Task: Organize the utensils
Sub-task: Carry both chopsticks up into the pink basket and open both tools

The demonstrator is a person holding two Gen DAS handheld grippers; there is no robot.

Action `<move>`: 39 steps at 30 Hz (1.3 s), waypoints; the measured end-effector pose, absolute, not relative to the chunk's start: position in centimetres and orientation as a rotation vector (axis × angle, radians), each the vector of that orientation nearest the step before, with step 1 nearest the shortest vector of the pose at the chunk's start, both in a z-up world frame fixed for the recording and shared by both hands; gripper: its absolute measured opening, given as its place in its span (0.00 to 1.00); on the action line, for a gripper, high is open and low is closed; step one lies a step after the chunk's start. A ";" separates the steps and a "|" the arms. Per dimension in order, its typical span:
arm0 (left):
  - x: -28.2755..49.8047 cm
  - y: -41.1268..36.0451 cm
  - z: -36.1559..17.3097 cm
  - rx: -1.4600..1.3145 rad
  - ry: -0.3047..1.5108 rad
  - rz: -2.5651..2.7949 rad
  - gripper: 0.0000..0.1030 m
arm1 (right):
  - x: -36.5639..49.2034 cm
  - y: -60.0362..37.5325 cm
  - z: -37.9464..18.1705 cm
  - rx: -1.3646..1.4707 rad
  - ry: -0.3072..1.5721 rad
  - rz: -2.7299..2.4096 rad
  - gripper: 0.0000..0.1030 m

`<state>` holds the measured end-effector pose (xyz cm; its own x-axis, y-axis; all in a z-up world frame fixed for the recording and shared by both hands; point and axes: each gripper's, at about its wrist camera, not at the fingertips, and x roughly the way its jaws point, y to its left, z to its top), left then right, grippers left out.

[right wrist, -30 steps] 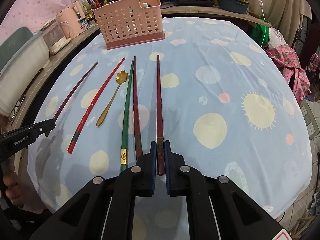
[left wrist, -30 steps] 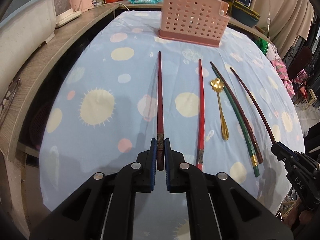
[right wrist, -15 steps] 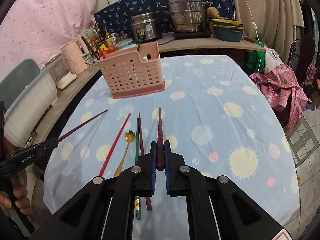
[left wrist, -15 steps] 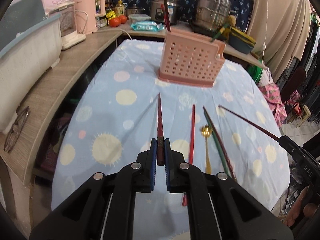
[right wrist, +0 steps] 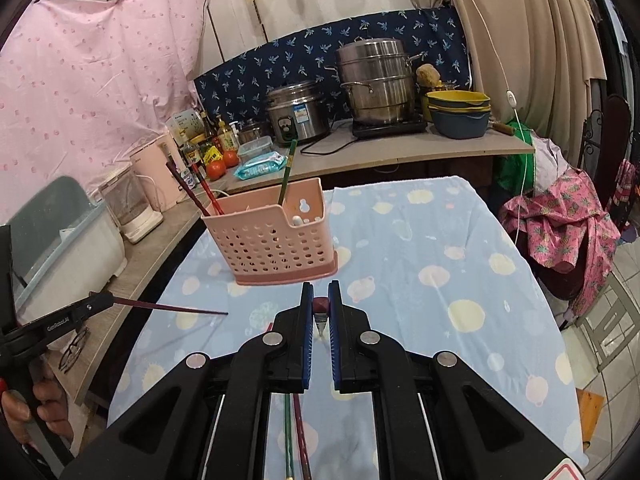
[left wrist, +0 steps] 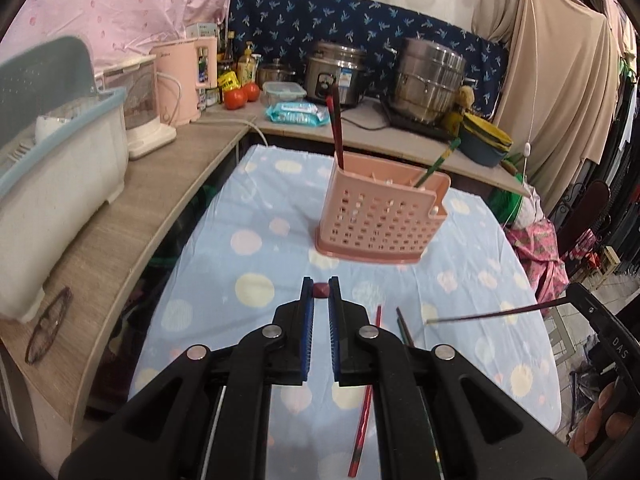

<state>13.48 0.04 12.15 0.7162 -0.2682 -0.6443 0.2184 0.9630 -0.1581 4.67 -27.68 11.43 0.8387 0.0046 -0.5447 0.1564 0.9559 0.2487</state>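
The left gripper (left wrist: 321,292) fills the lower part of the view, its black arms and blue-padded jaws closed on the dark red end of a chopstick (left wrist: 320,290), seen end-on. Beyond it a bench (left wrist: 256,264) covered in a pale blue cloth with round spots carries a pink perforated utensil basket (left wrist: 380,220), which stands upright with a red and dark chopstick pair (left wrist: 335,128) and a green chopstick (left wrist: 436,162) sticking out. On the cloth just right of the jaws lie a red chopstick (left wrist: 366,392) and the tips of darker ones (left wrist: 404,326). At the right edge the right gripper (left wrist: 576,300) holds a dark chopstick (left wrist: 492,314) level above the cloth.
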 end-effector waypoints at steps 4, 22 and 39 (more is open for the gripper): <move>14.5 -0.5 13.6 -0.070 0.689 -0.274 0.07 | 5.8 -27.8 12.6 0.285 0.543 -0.076 0.07; 19.4 -3.6 21.4 -0.069 0.492 -0.320 0.07 | 11.5 -28.6 19.4 0.299 0.369 -0.024 0.07; 26.8 -6.3 25.9 -0.083 0.342 -0.313 0.07 | 21.2 -28.6 24.9 0.350 0.222 0.012 0.07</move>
<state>26.81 -6.34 25.90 0.8944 -0.3153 -0.3172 0.2875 0.9486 -0.1321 21.22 -28.61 24.90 0.9757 0.0499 -0.2135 0.0266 0.9396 0.3412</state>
